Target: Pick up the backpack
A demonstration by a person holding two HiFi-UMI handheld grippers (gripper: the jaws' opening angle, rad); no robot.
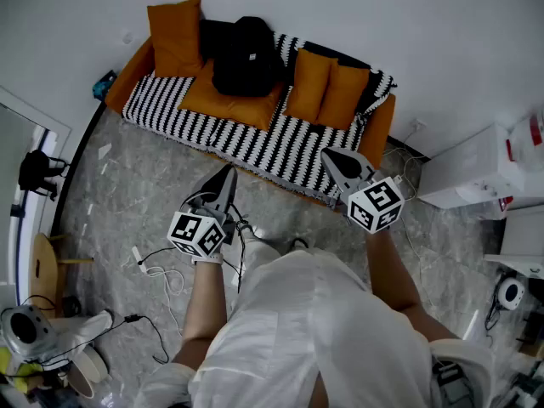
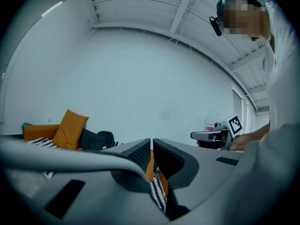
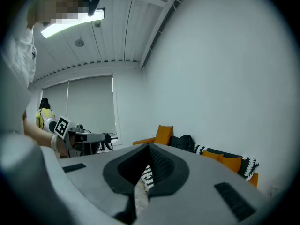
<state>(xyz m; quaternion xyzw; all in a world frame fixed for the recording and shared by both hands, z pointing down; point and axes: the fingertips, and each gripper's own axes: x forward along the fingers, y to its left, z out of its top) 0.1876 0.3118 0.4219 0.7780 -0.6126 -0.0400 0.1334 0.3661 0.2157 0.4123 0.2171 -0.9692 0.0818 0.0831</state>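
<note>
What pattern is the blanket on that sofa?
Black-and-white stripes on the blanket, draped over the orange sofa; the head view shows it best.

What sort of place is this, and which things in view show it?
Probably a living room, perhaps staged for recording: a sofa with orange cushions, a black backpack on it, and loose cables on the stone-patterned floor.

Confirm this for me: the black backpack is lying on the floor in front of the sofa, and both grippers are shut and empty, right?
Not quite. The head view shows the black backpack resting on the sofa, against its back, not on the floor. The rest holds: the left gripper and the right gripper are both shut and empty.
</note>
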